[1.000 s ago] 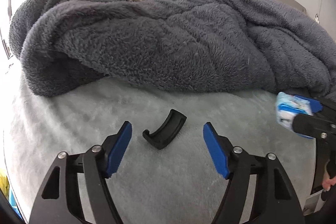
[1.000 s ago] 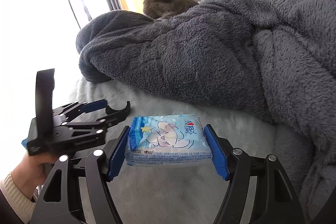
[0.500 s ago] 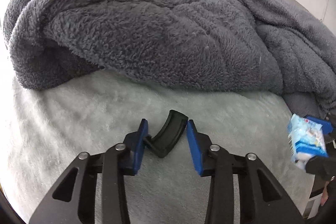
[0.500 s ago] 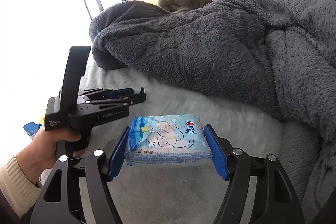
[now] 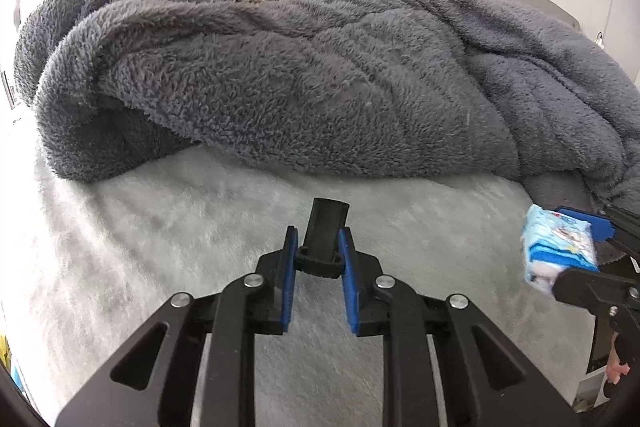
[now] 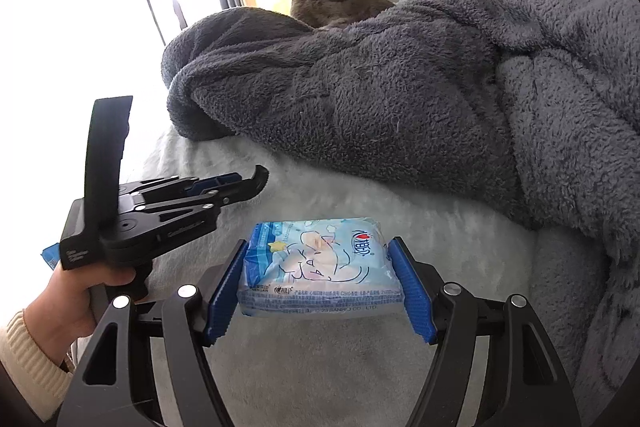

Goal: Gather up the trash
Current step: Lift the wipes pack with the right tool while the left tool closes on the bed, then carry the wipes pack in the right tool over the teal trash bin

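Black plastic clip point(image 5: 325, 237) sits clamped in our left tool point(image 5: 318, 259) near the grey blanket point(image 5: 320, 79); our right tool point(image 6: 320, 287) grips a tissue pack point(image 6: 320, 267).

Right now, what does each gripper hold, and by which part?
Left gripper: curved black plastic piece, pinched at its near end. Right gripper: blue tissue pack, clamped across its two short ends.

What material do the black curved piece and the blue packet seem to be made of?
Black curved piece: probably hard plastic with a matte finish; it keeps its curve between the left gripper's pads. Blue packet: thin glossy plastic film, printed; it wrinkles and shines in the right gripper.
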Action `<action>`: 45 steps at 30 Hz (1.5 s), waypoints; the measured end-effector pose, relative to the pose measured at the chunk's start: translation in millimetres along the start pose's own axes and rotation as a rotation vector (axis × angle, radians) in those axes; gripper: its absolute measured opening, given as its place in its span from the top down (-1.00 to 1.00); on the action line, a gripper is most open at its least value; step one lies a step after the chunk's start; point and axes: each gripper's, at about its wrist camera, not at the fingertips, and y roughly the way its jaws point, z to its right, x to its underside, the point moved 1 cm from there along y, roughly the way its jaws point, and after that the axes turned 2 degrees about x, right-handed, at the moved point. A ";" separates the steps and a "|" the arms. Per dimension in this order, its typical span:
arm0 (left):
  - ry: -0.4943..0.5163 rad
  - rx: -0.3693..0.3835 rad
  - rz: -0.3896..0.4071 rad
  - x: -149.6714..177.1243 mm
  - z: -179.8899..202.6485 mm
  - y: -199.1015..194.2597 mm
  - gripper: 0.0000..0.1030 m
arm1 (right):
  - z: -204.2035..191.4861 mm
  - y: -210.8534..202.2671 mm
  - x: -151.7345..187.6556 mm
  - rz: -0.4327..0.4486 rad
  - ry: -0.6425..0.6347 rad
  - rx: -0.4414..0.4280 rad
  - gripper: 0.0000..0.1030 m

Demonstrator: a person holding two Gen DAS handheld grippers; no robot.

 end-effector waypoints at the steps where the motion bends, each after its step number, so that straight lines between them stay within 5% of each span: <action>1: -0.001 0.004 0.002 1.7 -0.3 -3.8 0.56 | -0.2 -0.2 -0.4 0.002 0.004 0.001 -0.38; 20: 0.058 -0.062 0.036 39.6 -21.0 -95.2 0.57 | -68.3 -29.0 7.4 0.075 0.058 -0.016 -0.37; 37: -0.074 -0.194 0.078 88.6 -89.8 -185.1 0.57 | -164.4 -18.7 34.7 0.057 -0.025 -0.047 -0.37; 45: -0.164 -0.273 0.027 115.8 -137.9 -195.5 0.57 | -217.2 4.1 35.8 0.032 -0.089 -0.124 -0.37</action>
